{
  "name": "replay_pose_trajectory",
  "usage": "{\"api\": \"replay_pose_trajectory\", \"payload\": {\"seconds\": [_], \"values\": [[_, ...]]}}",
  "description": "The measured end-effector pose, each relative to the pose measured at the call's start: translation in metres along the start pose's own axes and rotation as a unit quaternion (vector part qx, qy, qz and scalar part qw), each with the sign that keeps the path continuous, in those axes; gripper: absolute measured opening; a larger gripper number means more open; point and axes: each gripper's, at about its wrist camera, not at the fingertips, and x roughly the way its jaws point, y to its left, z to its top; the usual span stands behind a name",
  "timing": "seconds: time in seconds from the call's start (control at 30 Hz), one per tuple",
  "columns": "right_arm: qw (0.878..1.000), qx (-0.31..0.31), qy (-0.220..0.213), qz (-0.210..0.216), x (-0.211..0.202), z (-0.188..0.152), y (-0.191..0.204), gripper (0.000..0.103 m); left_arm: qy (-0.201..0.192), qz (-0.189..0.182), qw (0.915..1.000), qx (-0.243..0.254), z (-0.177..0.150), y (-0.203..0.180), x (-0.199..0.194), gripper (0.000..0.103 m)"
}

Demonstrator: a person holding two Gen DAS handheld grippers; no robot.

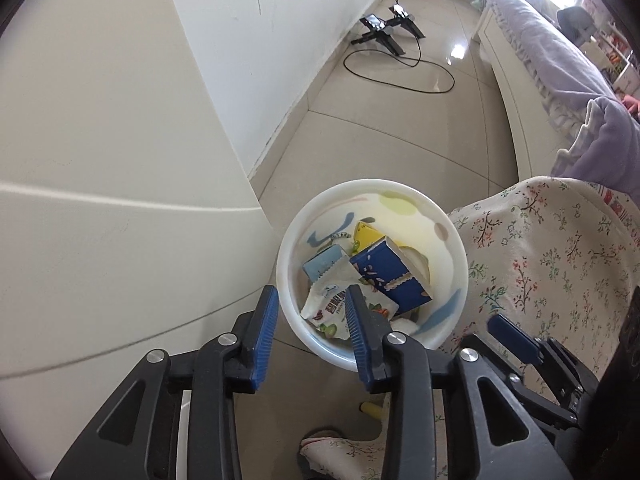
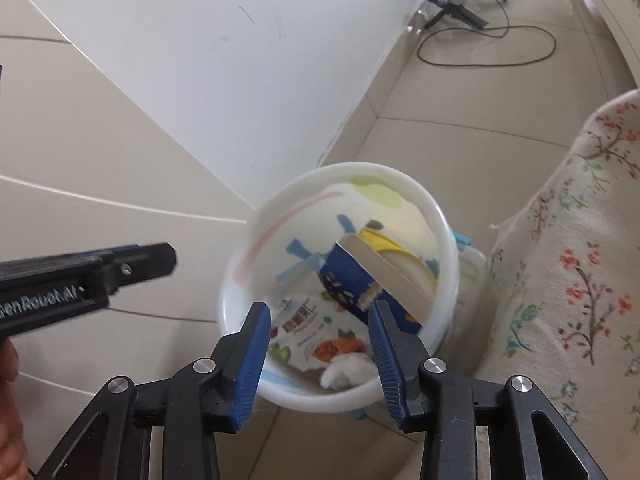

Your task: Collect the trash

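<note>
Glossy plastic bin (image 1: 288, 240) — cardboard carton (image 1: 390, 276) — polished floor tiles (image 1: 380, 128)

Hidden, cropped and blurred parts around the trash bin.
The trash bin (image 2: 440, 216) has a motion-blurred rim in the right wrist view; the left gripper (image 2: 132, 258) beside it is blurred too and cut off at the frame's left edge. Print on the white wrapper (image 1: 328, 300) inside the bin is too small to read. The bin's base is hidden.
</note>
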Motion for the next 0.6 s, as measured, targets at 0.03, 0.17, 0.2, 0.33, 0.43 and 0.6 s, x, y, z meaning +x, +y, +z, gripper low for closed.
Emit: {"api": "replay_pose_trajectory", "payload": {"seconds": [0.03,0.17,0.2,0.33,0.43,0.6], "values": [[1.0,0.004,0.0,-0.001,-0.005,-0.003,-0.004,0.046,-0.004,0.004,1.0,0.002,-0.004,-0.003,-0.003,0.039],[1.0,0.013,-0.006,-0.014,-0.036,-0.016,-0.017,0.046,-0.023,-0.017,0.9996,0.006,-0.025,-0.016,-0.027,0.039],[1.0,0.013,-0.009,-0.015,-0.045,-0.019,-0.018,0.046,-0.03,-0.026,0.9992,0.004,-0.031,-0.019,-0.034,0.041],[0.999,-0.003,-0.037,-0.02,-0.102,-0.036,-0.012,0.05,-0.071,-0.018,0.9973,0.009,-0.063,-0.037,-0.066,0.05],[0.997,-0.025,-0.064,-0.029,-0.149,-0.058,-0.004,0.052,-0.099,-0.015,0.9949,0.01,-0.097,-0.049,-0.088,0.056],[0.993,-0.037,-0.109,-0.041,-0.222,-0.108,-0.005,0.056,-0.126,-0.036,0.9914,-0.01,-0.155,-0.064,-0.122,0.065]]}}
